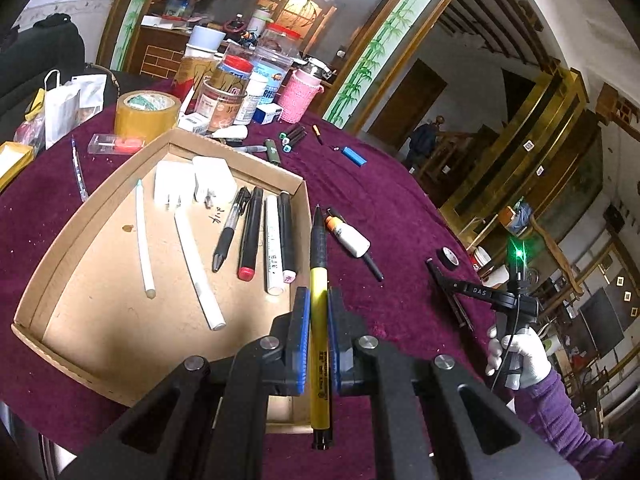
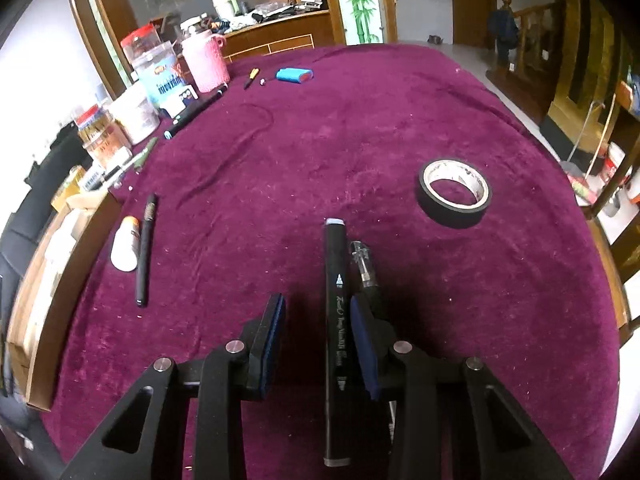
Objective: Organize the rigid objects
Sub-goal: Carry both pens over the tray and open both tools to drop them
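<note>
My left gripper (image 1: pixel 319 296) is shut on a yellow and black mechanical pencil (image 1: pixel 319 264), held above the right wall of a cardboard tray (image 1: pixel 80 240). In the tray lie two white chargers (image 1: pixel 212 180), white sticks and several pens and markers (image 1: pixel 252 236). My right gripper (image 2: pixel 316 300) stands low over the purple cloth. A black marker (image 2: pixel 335 280) lies between its jaws, close to the right finger, with a clear gap to the left pad. A clear-tipped pen (image 2: pixel 360 258) lies beside the marker, partly under the right finger.
A black tape roll (image 2: pixel 454 192) lies ahead to the right. A white bottle with an orange cap (image 2: pixel 125 244) and a black pen (image 2: pixel 144 252) lie near the tray. Jars, a pink cup (image 2: pixel 206 62), a blue box (image 2: pixel 294 76) and markers crowd the far edge.
</note>
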The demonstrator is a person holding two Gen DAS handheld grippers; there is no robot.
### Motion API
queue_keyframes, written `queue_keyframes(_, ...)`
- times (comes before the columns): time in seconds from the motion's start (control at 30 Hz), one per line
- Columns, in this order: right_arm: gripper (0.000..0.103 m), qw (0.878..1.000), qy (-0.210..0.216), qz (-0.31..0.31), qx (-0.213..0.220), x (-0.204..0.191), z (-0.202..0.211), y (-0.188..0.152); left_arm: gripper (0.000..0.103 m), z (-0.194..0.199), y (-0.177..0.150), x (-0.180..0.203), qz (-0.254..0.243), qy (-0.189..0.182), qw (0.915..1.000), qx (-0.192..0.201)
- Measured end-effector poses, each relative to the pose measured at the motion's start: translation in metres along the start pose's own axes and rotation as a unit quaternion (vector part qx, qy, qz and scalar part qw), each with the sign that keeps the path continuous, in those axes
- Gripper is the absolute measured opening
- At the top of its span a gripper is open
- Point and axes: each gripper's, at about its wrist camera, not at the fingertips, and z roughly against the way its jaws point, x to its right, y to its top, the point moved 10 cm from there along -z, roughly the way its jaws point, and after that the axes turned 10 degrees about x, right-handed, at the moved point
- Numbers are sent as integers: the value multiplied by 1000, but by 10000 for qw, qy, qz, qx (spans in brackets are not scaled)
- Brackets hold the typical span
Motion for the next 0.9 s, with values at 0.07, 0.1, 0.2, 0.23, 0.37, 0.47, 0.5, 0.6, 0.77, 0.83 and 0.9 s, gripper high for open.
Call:
queue_keyframes(0.07, 35, 9998, -32, 144, -107, -1, -8, -5, 8, -1, -1, 0, 18, 9, 10000, -20)
queue_keyframes(0.1, 35, 9997, -76, 244, -55, -3, -9, -4, 8, -1, -1, -1, 23, 21, 10000, -24)
queue_keyframes(0.2, 15, 9988, -347, 352, 20, -2, -9, -2, 8, 0, 0, -4, 31, 86, 10000, -12)
queue_keyframes(0.23, 15, 9992, -287, 269, 36, -1, -8, -3, 8, 1, 1, -6, 40, 110, 9999, 4)
queue_keyframes(0.37, 15, 9990, 263, -335, 106, -6, 7, -3, 8, 4, 9, -24, 69, 364, 9993, 27)
queue_keyframes(0.47, 16, 9933, 935, -656, 150, -30, 25, 2, 8, 1, 15, -40, 91, 575, 9983, -9)
queue_keyframes(0.5, 16, 9912, 1113, -702, 157, -39, 30, 3, 8, -1, 17, -46, 90, 676, 9977, -26)
queue_keyframes(0.6, 16, 9815, 1731, -809, 69, -79, 41, 8, 8, -9, 20, -65, 154, 895, 9958, -118)
queue_keyframes(0.77, 16, 9639, 2534, -777, -265, -153, 45, 5, 8, -27, 20, -101, 299, 1341, 9895, -447)
queue_keyframes(0.83, 16, 9586, 2733, -699, -397, -181, 44, 1, 8, -34, 20, -116, 379, 1504, 9862, -574)
queue_keyframes(0.9, 16, 9547, 2867, -597, -525, -209, 41, -5, 8, -43, 18, -125, 473, 1561, 9837, -754)
